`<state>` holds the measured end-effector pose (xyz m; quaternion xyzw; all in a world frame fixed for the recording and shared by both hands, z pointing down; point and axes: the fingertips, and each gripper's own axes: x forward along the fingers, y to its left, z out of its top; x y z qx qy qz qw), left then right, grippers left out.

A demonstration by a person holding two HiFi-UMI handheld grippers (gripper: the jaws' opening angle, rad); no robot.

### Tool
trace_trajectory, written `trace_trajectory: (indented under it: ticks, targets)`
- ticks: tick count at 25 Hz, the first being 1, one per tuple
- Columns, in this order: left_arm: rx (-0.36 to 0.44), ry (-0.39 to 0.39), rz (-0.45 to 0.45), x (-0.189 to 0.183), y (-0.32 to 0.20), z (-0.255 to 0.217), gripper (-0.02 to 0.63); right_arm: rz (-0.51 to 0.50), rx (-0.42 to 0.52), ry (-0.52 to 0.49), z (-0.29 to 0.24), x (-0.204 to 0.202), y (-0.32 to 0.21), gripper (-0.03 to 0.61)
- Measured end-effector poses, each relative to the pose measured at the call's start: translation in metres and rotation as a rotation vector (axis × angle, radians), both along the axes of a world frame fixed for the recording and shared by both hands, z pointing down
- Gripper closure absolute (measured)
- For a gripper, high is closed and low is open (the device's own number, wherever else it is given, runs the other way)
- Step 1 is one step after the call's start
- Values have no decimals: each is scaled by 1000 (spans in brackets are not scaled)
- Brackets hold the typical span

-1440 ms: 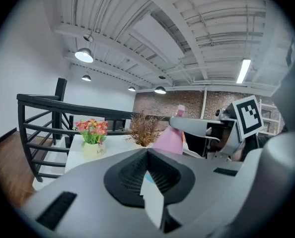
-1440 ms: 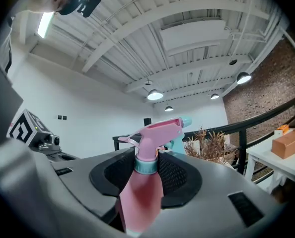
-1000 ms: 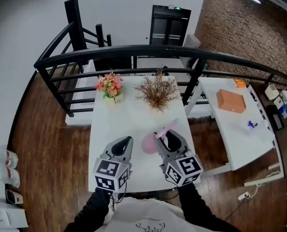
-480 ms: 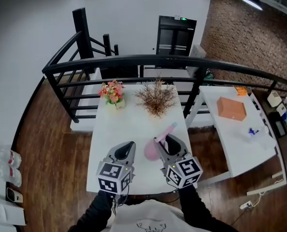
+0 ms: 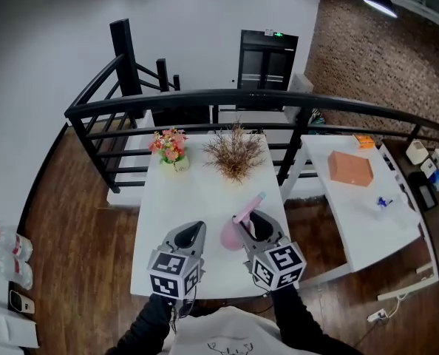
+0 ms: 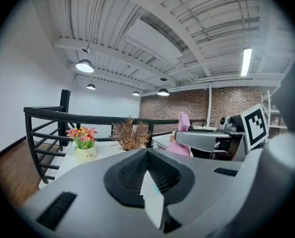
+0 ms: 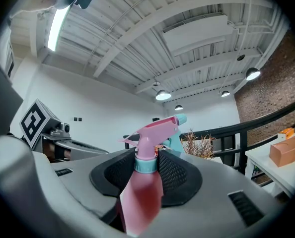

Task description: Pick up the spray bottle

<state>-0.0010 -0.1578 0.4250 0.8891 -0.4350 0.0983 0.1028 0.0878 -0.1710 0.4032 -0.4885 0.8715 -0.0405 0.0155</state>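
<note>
A pink spray bottle (image 5: 230, 232) with a teal collar and nozzle tip hangs above the white table (image 5: 177, 198), upright and tilted a little. My right gripper (image 5: 250, 220) is shut on it; in the right gripper view the black pads (image 7: 173, 172) clamp the spray bottle (image 7: 143, 187) at its neck, and the right gripper (image 7: 146, 161) points roughly level. My left gripper (image 5: 193, 232) hovers beside it on the left, shut with nothing held. In the left gripper view, the left gripper (image 6: 147, 155) has its jaws closed together, and the bottle (image 6: 180, 133) shows off to the right.
A pot of pink flowers (image 5: 169, 148) and a dried brown plant (image 5: 234, 152) stand at the table's far end. A black railing (image 5: 205, 97) runs behind them. To the right, a second white table (image 5: 367, 217) carries an orange box (image 5: 350, 168).
Both grippers have drawn slightly back toward the table's near edge, the bottle still held in the right one. Neither gripper's jaws have changed.
</note>
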Motion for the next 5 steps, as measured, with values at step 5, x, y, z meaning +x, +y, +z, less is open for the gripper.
trace_trajectory:
  ticks: [5]
  targets:
    - [0, -4, 13, 4, 7, -1, 615, 3, -4, 3, -1, 2, 6, 459]
